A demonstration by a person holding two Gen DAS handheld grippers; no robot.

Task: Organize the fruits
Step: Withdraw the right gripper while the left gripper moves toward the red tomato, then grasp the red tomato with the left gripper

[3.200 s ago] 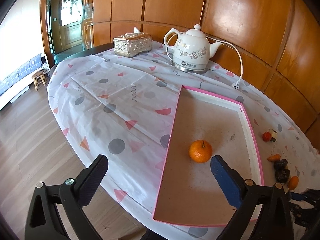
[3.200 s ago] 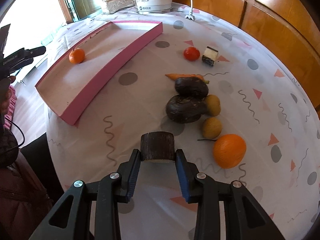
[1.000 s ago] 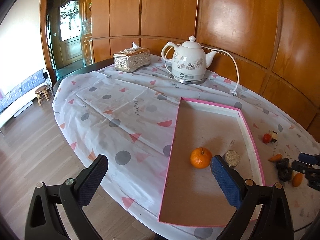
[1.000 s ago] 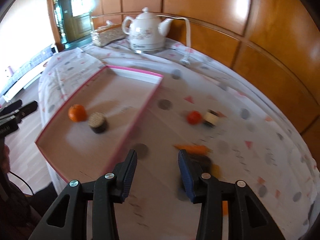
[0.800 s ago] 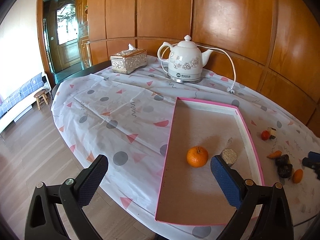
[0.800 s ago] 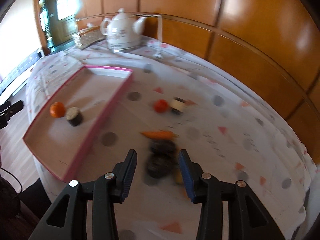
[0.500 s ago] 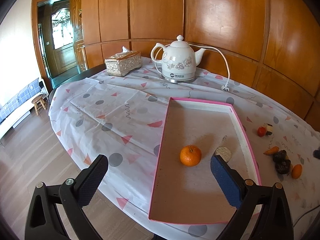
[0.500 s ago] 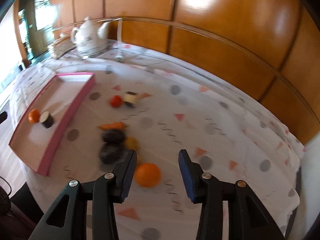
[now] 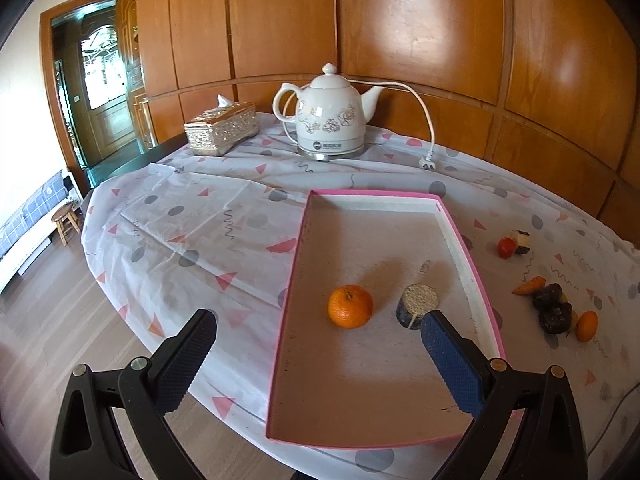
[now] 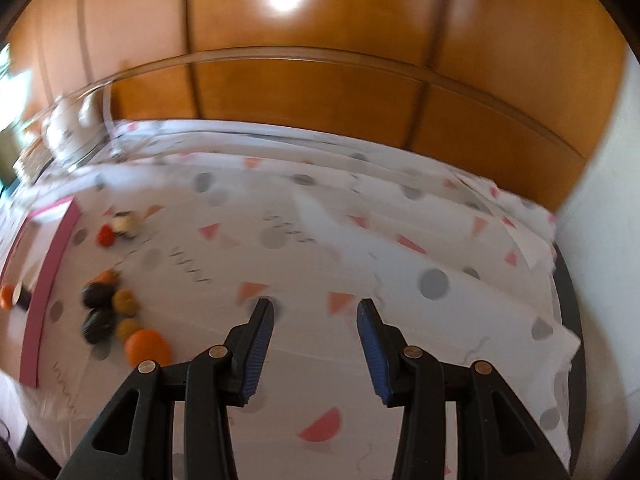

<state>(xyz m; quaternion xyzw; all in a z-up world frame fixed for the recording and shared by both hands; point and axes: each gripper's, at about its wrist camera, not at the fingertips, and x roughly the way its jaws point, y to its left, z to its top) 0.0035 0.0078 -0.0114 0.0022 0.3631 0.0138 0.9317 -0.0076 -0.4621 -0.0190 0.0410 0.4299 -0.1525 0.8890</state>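
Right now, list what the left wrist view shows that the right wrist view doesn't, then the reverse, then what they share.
Left wrist only: the tissue box, the doorway and a stool.
Right wrist only: the table's far right end by a white wall, and the right gripper, jaws empty.
Both: the pink tray with an orange, and the loose fruit pile beside it.

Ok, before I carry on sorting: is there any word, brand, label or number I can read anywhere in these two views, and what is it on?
Kettle: a small dark round logo and a short line of print low on the front, too small to read.
Tissue box: embossed pattern only, no text.
Pink tray: no text.
Right wrist view: motion-blurred; nothing legible.
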